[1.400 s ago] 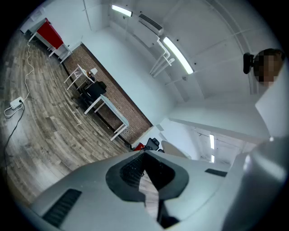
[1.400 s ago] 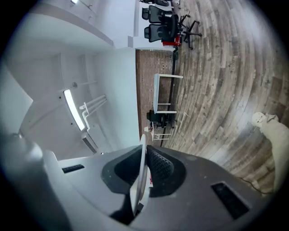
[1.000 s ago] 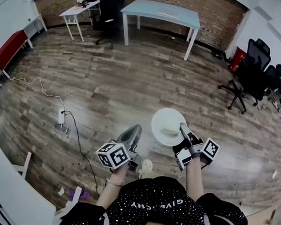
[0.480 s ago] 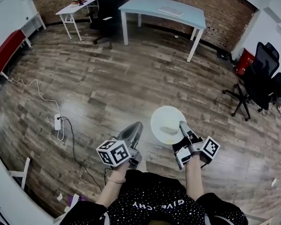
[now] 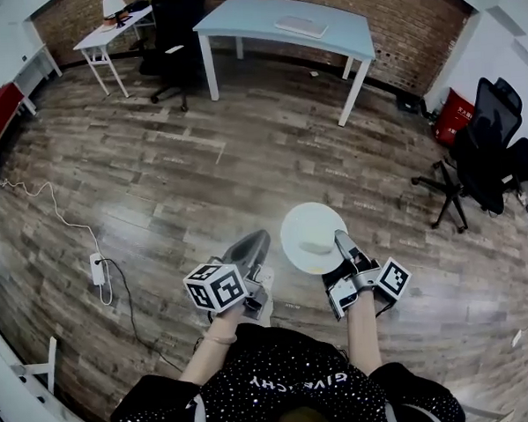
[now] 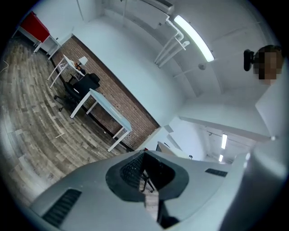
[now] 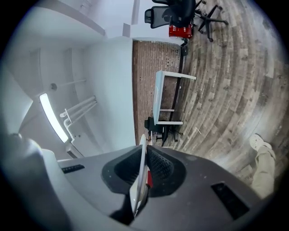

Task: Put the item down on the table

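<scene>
The plate [image 5: 311, 232] lies right of the left gripper [image 5: 254, 242], table [image 5: 247, 19] far ahead.

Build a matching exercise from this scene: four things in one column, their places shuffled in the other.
Things:
1. plate
2. table
3. power strip
4. red box

Places:
A. on the floor, far left
B. clamped in the right gripper
C. by the brick wall, top of the head view
D. beside the black chairs, right

Pairs: 1-B, 2-C, 3-A, 4-D
</scene>
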### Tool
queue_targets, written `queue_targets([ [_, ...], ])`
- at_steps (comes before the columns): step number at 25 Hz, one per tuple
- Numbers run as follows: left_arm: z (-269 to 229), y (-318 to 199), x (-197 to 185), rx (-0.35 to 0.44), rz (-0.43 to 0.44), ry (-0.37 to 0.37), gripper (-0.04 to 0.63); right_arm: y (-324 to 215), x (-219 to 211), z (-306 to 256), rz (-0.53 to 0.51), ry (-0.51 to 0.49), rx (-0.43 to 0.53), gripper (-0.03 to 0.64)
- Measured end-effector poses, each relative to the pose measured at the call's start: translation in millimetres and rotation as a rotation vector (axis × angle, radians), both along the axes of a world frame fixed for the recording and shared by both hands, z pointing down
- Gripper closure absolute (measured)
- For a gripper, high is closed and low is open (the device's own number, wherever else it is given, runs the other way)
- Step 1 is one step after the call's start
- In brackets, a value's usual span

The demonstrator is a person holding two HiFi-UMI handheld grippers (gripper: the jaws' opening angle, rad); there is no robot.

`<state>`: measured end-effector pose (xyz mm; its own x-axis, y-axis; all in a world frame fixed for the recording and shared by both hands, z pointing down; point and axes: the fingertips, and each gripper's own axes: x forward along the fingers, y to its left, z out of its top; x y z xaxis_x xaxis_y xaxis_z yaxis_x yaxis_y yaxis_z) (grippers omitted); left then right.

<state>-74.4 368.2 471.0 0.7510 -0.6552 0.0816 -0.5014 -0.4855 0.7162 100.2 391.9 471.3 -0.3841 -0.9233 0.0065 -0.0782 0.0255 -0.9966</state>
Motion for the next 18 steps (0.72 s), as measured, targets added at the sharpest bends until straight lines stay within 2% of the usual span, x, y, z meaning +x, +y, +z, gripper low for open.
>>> queue_targets([
  [10, -24, -215, 35, 0.04, 0.062, 0.003, 0.586, -213, 33, -29, 0.043, 0.008, 0.051, 0.589],
  [14, -24, -268, 51, 0.04, 0.071, 0.016, 0.586, -261, 47, -30, 0.047, 0.022, 0.048, 0.589],
  [18, -21, -298, 62, 0.034, 0.065, 0.019, 0.586, -288, 63, -22, 0.062, 0.016, 0.024, 0.589],
])
